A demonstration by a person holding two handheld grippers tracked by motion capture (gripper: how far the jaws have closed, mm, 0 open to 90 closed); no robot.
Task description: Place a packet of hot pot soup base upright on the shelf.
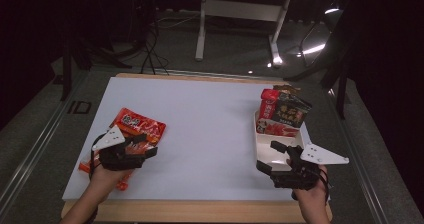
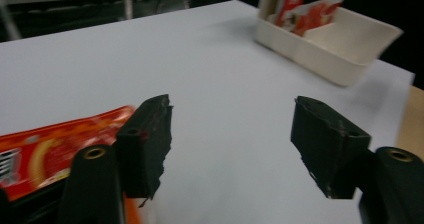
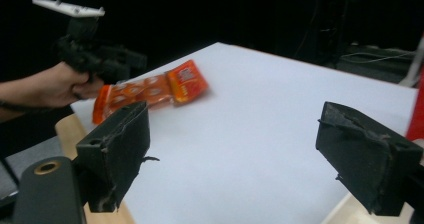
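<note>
Orange snack packets (image 1: 136,130) lie flat on the white table (image 1: 200,134), right under and just past the left tongs (image 1: 134,152). Those tongs are spread wide with nothing between them. The right tongs (image 1: 274,156) are spread too and hang over the near end of the cream tray (image 1: 265,151), which has red and dark packets (image 1: 283,111) standing at its far end. It is dim, so I think there are two orange packets. Flat, shiny packets are hard to pinch; the tongs could slip, or grab both.
</note>
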